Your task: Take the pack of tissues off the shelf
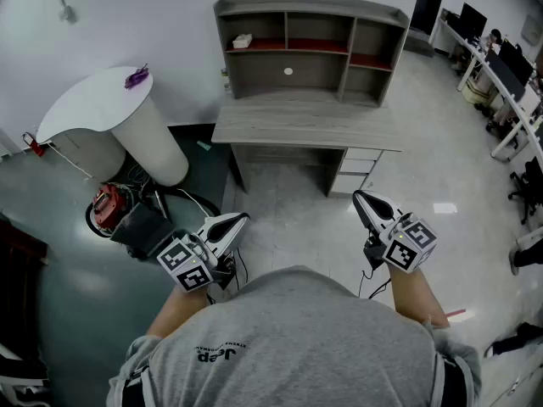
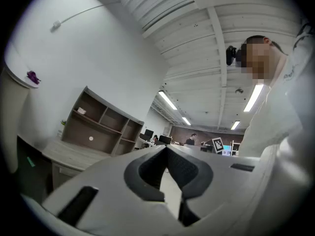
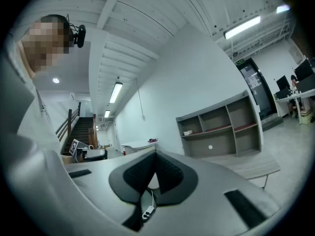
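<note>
Right now your left hand-held gripper (image 1: 240,220) and right hand-held gripper (image 1: 360,197) both sit close to your body, each with its jaws pressed together on nothing. The pack of tissues (image 1: 243,40) lies in the upper-left compartment of the shelf (image 1: 310,5), above the bench (image 1: 305,127), well apart from both.

The pale pack of tissues (image 1: 243,40) lies on the shelf (image 1: 310,5), upper-left compartment.
</note>
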{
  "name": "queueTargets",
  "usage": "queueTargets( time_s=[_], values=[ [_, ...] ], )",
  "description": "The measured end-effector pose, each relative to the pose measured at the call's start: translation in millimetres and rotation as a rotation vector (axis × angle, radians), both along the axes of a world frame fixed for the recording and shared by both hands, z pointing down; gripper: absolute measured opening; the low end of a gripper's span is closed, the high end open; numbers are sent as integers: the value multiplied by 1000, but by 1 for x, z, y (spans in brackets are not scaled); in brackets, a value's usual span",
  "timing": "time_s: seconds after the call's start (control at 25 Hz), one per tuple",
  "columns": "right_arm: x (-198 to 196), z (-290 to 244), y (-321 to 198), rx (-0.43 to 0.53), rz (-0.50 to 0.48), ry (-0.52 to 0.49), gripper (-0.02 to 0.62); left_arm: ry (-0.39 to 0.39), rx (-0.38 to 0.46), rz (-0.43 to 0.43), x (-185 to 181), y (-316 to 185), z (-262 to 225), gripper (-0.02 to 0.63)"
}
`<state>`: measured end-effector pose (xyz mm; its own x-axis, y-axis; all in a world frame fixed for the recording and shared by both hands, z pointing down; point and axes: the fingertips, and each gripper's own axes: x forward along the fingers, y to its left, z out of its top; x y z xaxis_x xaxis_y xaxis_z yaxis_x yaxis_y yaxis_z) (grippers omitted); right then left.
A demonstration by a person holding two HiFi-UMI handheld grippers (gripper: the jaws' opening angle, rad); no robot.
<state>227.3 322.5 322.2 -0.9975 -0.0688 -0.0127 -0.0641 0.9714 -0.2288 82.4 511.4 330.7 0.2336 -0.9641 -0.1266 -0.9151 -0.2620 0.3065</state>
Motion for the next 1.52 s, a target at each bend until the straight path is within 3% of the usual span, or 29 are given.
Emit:
queueTargets(
  time_s=[0.44, 0.72, 0.96, 1.32, 1.52],
  values=[
    [11, -4, -12, 6, 16, 10, 12, -3, 5, 25, 11, -16, -4, 14],
    [29, 2, -35, -65, 65, -3, 17, -12, -7, 44, 23, -34, -5, 14],
    [75, 2, -54, -60, 75, 6, 18, -19, 4, 88, 60, -72, -12, 15],
    [176, 11, -107, -44, 105, 38, 20, -4, 30, 136, 138, -145, -15, 15],
    [192, 20, -125, -53, 90, 49, 20, 12, 4, 145, 157, -169, -10, 14]
  ],
)
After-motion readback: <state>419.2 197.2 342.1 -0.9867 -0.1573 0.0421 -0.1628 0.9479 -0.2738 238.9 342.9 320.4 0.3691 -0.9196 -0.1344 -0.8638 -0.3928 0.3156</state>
